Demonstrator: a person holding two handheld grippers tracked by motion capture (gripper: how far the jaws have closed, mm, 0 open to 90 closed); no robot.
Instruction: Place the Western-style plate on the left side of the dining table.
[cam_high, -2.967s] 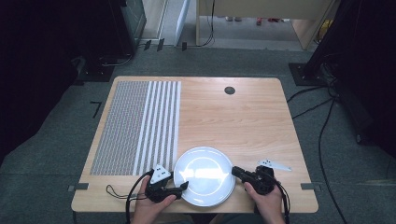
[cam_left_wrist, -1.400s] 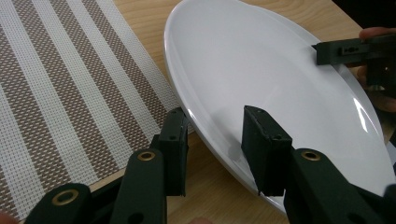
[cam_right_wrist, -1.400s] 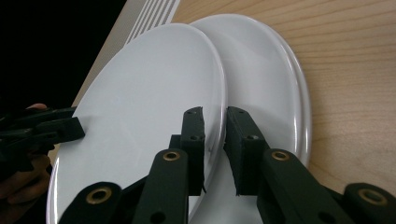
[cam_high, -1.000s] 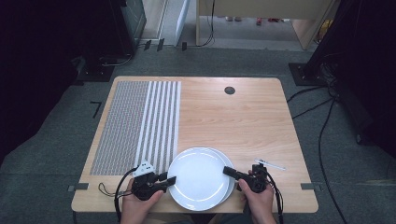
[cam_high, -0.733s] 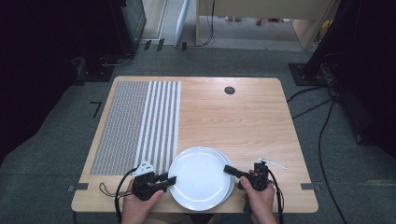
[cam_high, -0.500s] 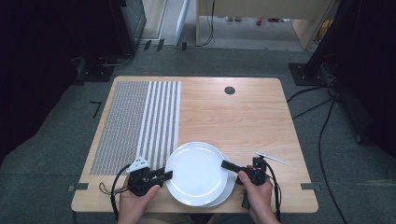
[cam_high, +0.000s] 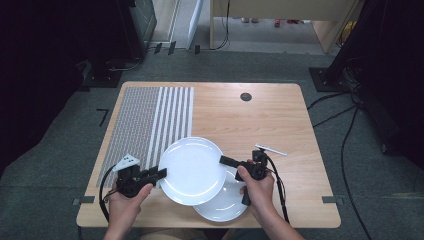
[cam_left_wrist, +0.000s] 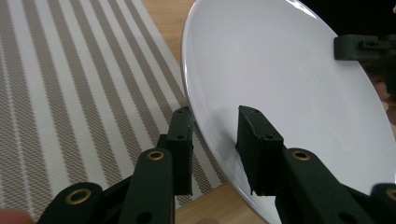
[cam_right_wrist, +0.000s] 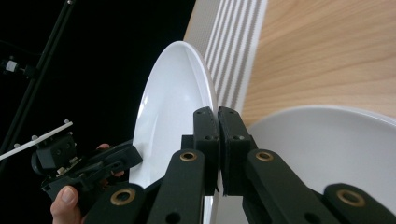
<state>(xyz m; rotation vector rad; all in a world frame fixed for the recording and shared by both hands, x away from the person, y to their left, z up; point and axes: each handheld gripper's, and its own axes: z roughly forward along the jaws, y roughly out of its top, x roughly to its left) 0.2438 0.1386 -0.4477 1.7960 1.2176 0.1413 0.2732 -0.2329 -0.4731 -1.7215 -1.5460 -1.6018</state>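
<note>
Two white plates are on the wooden table (cam_high: 260, 115). The upper plate (cam_high: 191, 170) is lifted and tilted, held by both grippers at opposite rims. My left gripper (cam_high: 161, 173) is shut on its left rim; in the left gripper view the rim (cam_left_wrist: 205, 135) runs between the two pads of the left gripper (cam_left_wrist: 215, 116), whose jaws have just been closing tighter. My right gripper (cam_high: 224, 160) is shut on the right rim, and in the right gripper view its pads (cam_right_wrist: 217, 112) pinch the thin edge of the upper plate (cam_right_wrist: 173, 116). The lower plate (cam_high: 225, 202) (cam_right_wrist: 327, 149) lies flat underneath, partly covered.
A grey striped placemat (cam_high: 150, 120) (cam_left_wrist: 70, 93) covers the table's left part, just beyond the lifted plate. A small black round cap (cam_high: 245, 96) sits near the far edge. Dark floor with cables (cam_high: 350, 115) surrounds the table.
Both hands have raised the upper plate and carried it left and away from the person. The lower plate is now uncovered at the front right.
</note>
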